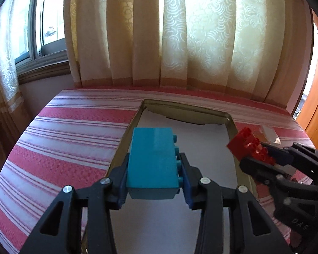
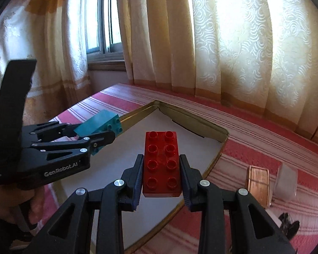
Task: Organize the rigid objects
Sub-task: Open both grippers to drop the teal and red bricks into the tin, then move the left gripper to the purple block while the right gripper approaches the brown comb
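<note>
My left gripper (image 1: 156, 169) has its two fingers pinching a blue block (image 1: 152, 160) by its long sides, with the bumps turned to the right. My right gripper (image 2: 161, 169) pinches a red block (image 2: 161, 165) the same way, bumps facing up. Both grippers tip down a bit and hold their blocks in the air above a flat gold tray (image 2: 220, 141) with a white bottom. The tray lies on a bed cover (image 1: 70, 139) with pink and white stripes. From the right camera I see the left gripper from its side, and a bit of the hand (image 2: 35, 205) under it, dark and cut off at the edge. From the left camera the right gripper is half cut off at the right edge, and the red block looks blurry there. Near the tray on the right lie a shiny copper box (image 2: 258, 184) and a clear cloudy piece (image 2: 286, 180); I cannot tell what they are. A small dark thing (image 2: 288, 226) in the corner is too blurry to name. Behind it all hang cream curtains (image 1: 180, 33) and a window (image 1: 50, 21).
</note>
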A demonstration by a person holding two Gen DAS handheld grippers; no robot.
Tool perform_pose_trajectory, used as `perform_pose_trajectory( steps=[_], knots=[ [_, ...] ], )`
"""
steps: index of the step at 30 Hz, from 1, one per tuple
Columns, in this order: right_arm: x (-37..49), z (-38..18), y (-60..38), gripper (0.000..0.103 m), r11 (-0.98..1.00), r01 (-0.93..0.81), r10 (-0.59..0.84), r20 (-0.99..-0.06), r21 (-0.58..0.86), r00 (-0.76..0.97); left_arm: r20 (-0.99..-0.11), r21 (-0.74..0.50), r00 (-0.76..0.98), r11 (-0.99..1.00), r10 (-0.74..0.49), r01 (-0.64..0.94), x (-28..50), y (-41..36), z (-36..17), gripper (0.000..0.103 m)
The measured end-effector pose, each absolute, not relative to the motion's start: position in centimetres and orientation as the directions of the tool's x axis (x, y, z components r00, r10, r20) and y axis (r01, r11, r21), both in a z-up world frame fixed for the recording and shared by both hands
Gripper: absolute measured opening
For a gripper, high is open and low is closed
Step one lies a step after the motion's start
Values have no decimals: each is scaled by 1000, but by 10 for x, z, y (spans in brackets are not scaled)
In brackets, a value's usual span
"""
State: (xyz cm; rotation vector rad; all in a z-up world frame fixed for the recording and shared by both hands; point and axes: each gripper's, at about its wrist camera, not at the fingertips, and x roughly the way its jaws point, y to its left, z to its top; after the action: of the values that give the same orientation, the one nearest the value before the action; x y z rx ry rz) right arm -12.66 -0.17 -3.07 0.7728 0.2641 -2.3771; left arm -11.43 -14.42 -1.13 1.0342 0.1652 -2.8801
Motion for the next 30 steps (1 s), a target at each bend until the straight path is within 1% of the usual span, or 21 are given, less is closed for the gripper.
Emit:
perform_pose_trajectory(
  steps=[4,7,8,9,10,11,12,13,15,19,20,23,27,30],
  knots=[
    [-144,-37,-10,34,-800,599,-468,-613,-11,-636,-664,-79,-747,-991,-31,110,-130,-148,-13,41],
    [-155,-43,-13,34,-811,585,-451,-629,-9,-634,-680,-39,-731,-993,-55,110,-140,-143,-15,42],
    [-157,-44,-14,34,-815,579,-440,-631,-18,-639,-677,-22,-732,-992,-74,121,-141,-142,-14,44],
    [-158,-45,-15,37,-820,572,-429,-630,-30,-647,-676,-3,-731,-991,-95,131,-143,-140,-14,53],
    [-160,-45,-16,48,-824,566,-421,-631,-35,-652,-674,6,-731,-990,-106,138,-142,-140,-14,58],
    [-161,-45,-15,55,-827,561,-419,-633,-29,-651,-667,5,-737,-990,-108,142,-140,-140,-13,64],
    [-161,-45,-12,66,-828,560,-429,-628,-14,-650,-651,2,-751,-990,-106,138,-135,-139,-11,67],
    [-159,-44,-8,68,-830,557,-437,-618,-2,-653,-641,4,-760,-991,-106,135,-131,-138,-9,68],
    [-155,-43,0,68,-831,556,-448,-611,16,-652,-623,14,-773,-990,-119,141,-122,-136,-7,72],
    [-136,-43,24,68,-826,560,-481,-595,62,-644,-580,-8,-806,-989,-118,150,-95,-131,-6,74],
    [-129,-43,33,68,-824,561,-490,-591,74,-641,-563,-22,-819,-988,-112,151,-85,-127,-6,76],
    [-104,-47,61,68,-825,557,-501,-571,91,-650,-527,-56,-846,-991,-76,124,-65,-113,-9,86],
    [-69,-49,103,68,-856,513,-465,-526,61,-712,-484,-91,-875,-993,-16,69,-41,-82,-11,91],
    [-52,-51,144,68,-897,439,-407,-485,52,-774,-475,-96,-880,-995,32,16,-35,-57,-13,94]
  ],
)
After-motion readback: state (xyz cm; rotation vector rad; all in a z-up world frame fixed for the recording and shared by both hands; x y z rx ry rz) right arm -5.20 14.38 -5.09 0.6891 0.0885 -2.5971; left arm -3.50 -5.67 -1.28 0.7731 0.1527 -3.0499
